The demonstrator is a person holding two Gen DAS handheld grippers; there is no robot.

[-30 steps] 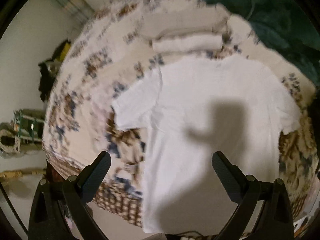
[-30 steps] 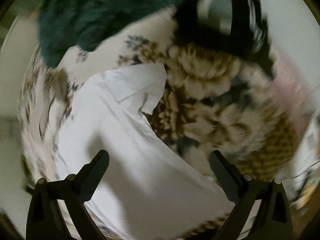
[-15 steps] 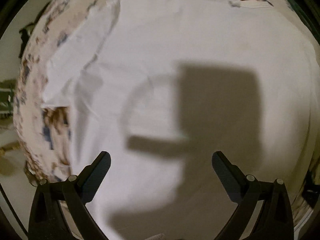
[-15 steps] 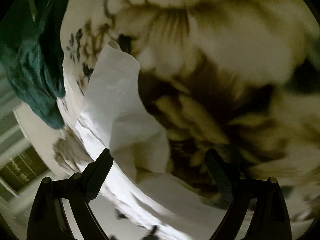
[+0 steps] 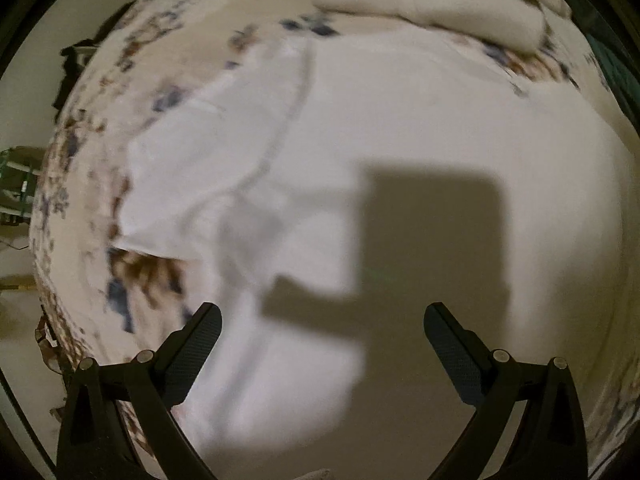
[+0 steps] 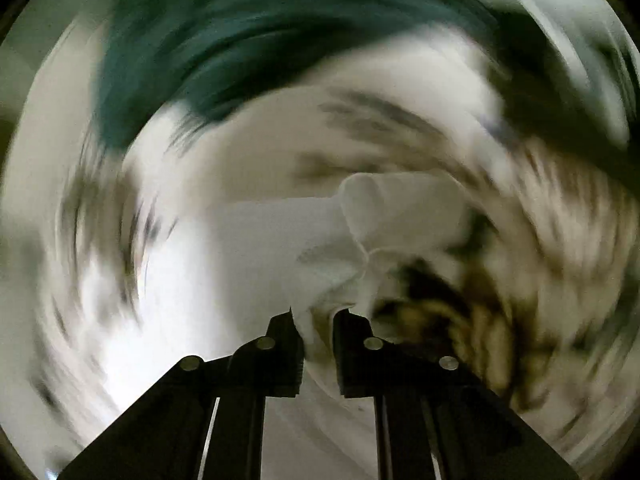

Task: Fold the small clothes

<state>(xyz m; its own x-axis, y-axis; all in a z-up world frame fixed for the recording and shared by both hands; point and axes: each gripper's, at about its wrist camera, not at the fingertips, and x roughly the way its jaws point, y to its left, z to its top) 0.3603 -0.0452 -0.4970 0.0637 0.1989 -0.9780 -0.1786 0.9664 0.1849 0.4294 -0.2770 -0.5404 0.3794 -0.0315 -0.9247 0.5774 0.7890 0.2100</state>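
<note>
A white T-shirt lies spread flat on a flower-patterned bedspread, one short sleeve sticking out to the left. My left gripper hovers close above the shirt's body, pointing down, open, with nothing between its fingers; its square shadow falls on the cloth. The right wrist view is badly blurred. There my right gripper is closing, its jaws almost together with a fold of the white T-shirt pinched between them, near the other sleeve.
A folded cream cloth lies on the bed beyond the shirt's neckline. A dark teal blanket is heaped at the far side of the bed. The bed's edge and the floor show at the left.
My left gripper has come down closer to the shirt, still open. My right gripper swept across to the shirt's sleeve edge and went from wide open to nearly shut on the fabric.
</note>
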